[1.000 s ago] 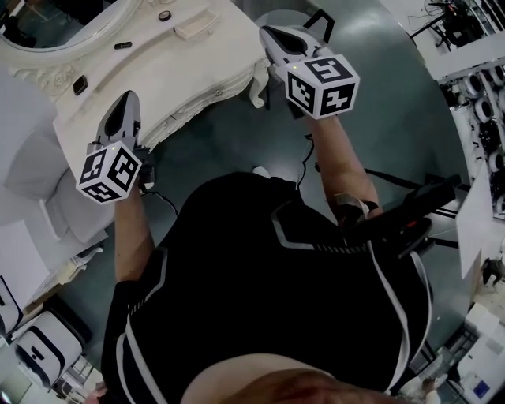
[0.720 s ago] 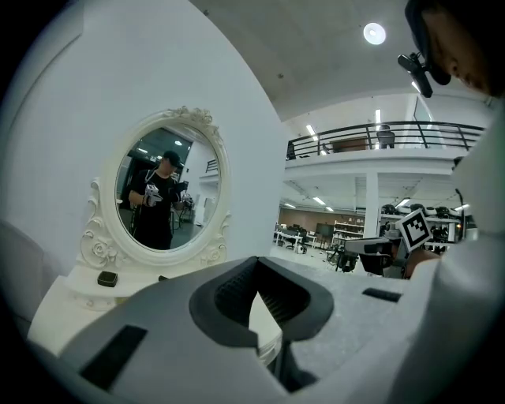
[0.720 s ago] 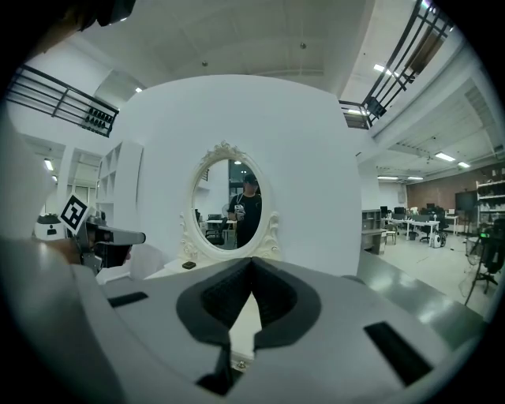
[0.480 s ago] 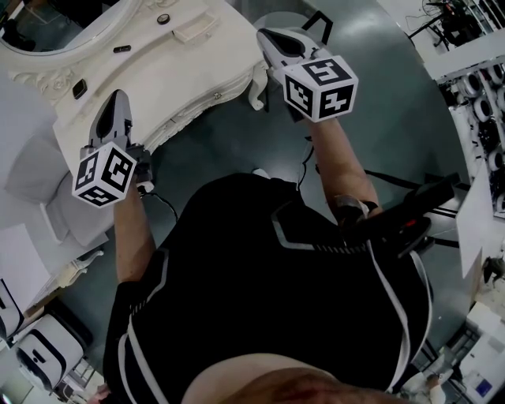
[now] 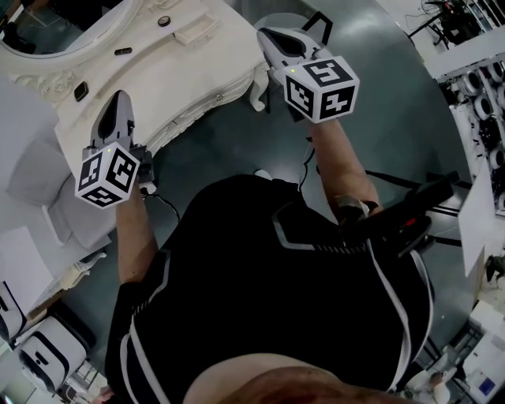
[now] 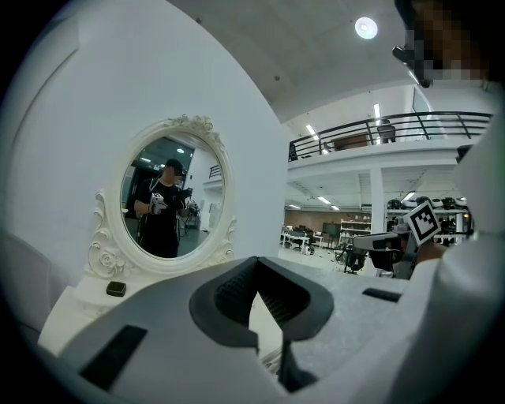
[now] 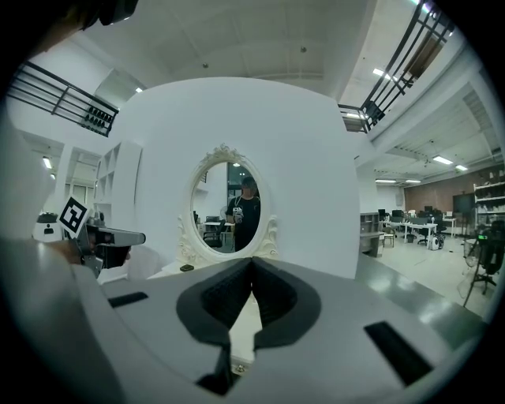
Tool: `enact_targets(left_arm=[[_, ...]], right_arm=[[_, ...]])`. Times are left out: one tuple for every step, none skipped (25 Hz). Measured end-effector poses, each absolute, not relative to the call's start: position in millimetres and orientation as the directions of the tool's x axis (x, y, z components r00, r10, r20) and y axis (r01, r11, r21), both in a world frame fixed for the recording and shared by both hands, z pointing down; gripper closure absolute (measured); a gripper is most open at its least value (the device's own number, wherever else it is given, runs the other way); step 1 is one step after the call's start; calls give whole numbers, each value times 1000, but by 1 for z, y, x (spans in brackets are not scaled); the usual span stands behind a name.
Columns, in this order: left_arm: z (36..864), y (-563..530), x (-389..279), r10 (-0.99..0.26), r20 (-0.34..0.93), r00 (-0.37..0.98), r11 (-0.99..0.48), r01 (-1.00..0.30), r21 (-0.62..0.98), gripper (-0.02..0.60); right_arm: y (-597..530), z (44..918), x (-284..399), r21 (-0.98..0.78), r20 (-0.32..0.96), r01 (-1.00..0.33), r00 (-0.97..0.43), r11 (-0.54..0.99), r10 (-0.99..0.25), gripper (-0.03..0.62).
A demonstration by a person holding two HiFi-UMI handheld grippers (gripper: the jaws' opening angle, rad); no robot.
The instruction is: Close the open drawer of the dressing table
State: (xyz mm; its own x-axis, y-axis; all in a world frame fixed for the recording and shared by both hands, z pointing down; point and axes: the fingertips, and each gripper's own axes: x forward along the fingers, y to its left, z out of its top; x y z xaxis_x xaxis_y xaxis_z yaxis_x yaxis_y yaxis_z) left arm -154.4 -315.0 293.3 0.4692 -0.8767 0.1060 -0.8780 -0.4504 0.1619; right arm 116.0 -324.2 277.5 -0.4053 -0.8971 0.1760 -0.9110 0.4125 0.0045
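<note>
The white dressing table (image 5: pixel 181 75) with its oval mirror (image 5: pixel 47 24) fills the upper left of the head view. A small knob (image 5: pixel 218 95) shows on its scalloped front; from here I cannot tell whether the drawer stands out or sits flush. My left gripper (image 5: pixel 118 99) hovers over the table's front left edge, shut and holding nothing. My right gripper (image 5: pixel 265 33) is by the table's right corner, also shut and holding nothing. In the left gripper view the left gripper (image 6: pixel 256 264) points at the mirror (image 6: pixel 170 197). In the right gripper view the right gripper (image 7: pixel 252 264) faces the mirror (image 7: pixel 233 209) too.
Small black items (image 5: pixel 123 51), a round piece (image 5: pixel 163 21) and a flat white box (image 5: pixel 192 31) lie on the tabletop. A white upholstered seat (image 5: pixel 55 205) stands left of the table. Black equipment (image 5: pixel 410 213) and cables lie on the dark floor at right.
The left gripper drifted slightly left, then back a little. The right gripper has hardly moved, and both stay shut.
</note>
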Motion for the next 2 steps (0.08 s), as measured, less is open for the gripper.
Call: enact_targets(left_arm=[[293, -315, -156, -879, 104, 465, -447, -881, 157, 577], [293, -315, -157, -882, 102, 460, -444, -883, 151, 577]], right_arm=[[-324, 277, 115, 7, 176, -910, -408, 415, -896, 589], [-323, 277, 114, 10, 176, -908, -410, 418, -895, 589]])
